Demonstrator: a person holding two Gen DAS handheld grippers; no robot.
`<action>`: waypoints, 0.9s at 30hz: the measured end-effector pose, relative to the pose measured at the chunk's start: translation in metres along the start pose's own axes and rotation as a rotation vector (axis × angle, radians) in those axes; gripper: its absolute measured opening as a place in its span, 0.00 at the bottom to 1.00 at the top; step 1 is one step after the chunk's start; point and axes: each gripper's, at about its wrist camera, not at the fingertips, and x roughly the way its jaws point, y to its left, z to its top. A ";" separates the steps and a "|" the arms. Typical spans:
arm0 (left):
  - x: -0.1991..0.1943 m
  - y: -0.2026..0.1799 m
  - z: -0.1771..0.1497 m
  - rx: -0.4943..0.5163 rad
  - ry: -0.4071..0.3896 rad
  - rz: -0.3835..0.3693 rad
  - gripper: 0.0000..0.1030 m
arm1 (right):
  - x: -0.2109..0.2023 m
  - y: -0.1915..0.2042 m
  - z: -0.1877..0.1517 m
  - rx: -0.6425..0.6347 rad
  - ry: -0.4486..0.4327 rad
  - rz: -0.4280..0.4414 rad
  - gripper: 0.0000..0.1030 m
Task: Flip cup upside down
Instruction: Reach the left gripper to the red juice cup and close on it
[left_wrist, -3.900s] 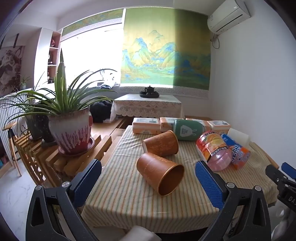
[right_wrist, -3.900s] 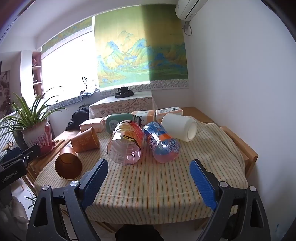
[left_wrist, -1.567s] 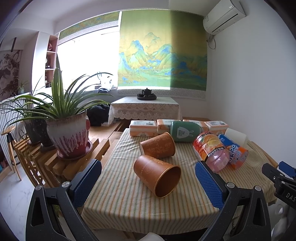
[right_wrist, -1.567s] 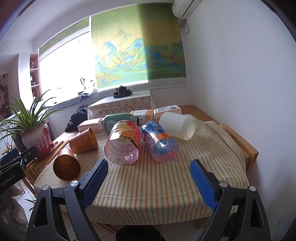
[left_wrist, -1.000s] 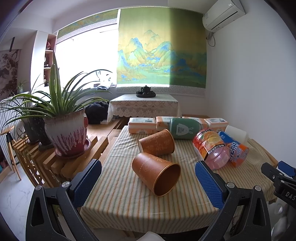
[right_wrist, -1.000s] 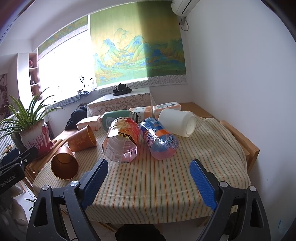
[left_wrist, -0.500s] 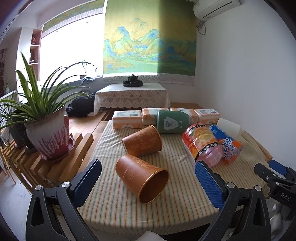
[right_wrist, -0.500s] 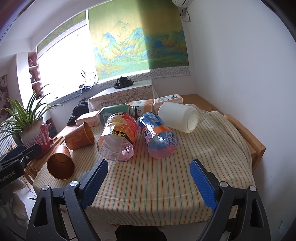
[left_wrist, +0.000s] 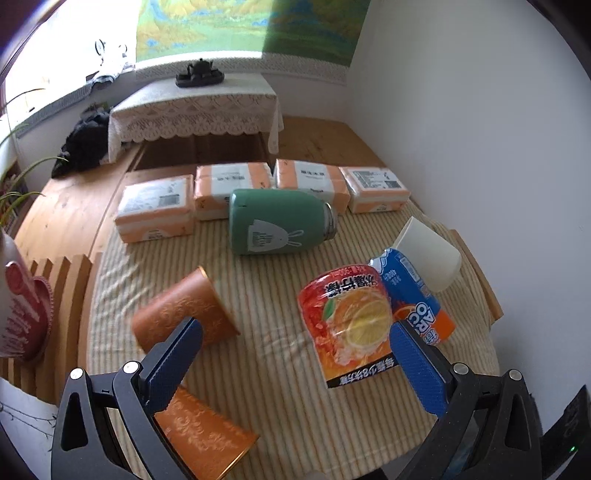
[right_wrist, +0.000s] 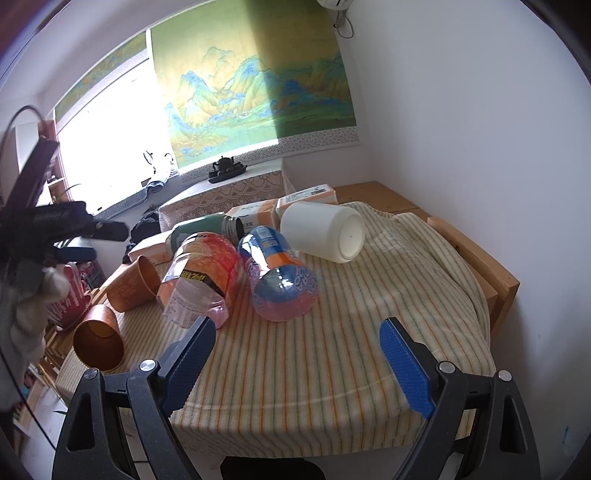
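Several cups lie on their sides on the striped tablecloth (left_wrist: 266, 369). Two copper cups lie at the left: the near one (left_wrist: 199, 432) under my left gripper's left finger, the far one (left_wrist: 177, 317) just beyond it. They also show in the right wrist view (right_wrist: 98, 341) (right_wrist: 131, 282). A red-orange plastic cup (left_wrist: 351, 321), a blue plastic cup (left_wrist: 413, 295), a white cup (left_wrist: 428, 254) and a green flask (left_wrist: 273, 227) lie further right. My left gripper (left_wrist: 295, 365) is open above the table. My right gripper (right_wrist: 297, 350) is open and empty over the front edge.
Several tissue packs (left_wrist: 155, 208) line the table's far edge. A red-white plant pot (left_wrist: 18, 317) stands on slats at the left. A low lace-covered table (left_wrist: 192, 107) with a teapot is behind. The wall is close on the right.
My left gripper has moved forward and tilted down over the table, so the near copper cup now lies beneath its left finger. The right gripper has shifted slightly closer.
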 end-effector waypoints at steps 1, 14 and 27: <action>0.012 -0.002 0.008 -0.015 0.047 -0.017 0.99 | 0.001 -0.004 0.001 0.008 0.000 -0.001 0.85; 0.104 -0.021 0.021 -0.124 0.306 -0.094 0.99 | 0.005 -0.042 -0.002 0.086 0.008 -0.034 0.85; 0.122 -0.024 0.009 -0.141 0.348 -0.139 0.84 | 0.000 -0.050 -0.004 0.093 0.006 -0.045 0.85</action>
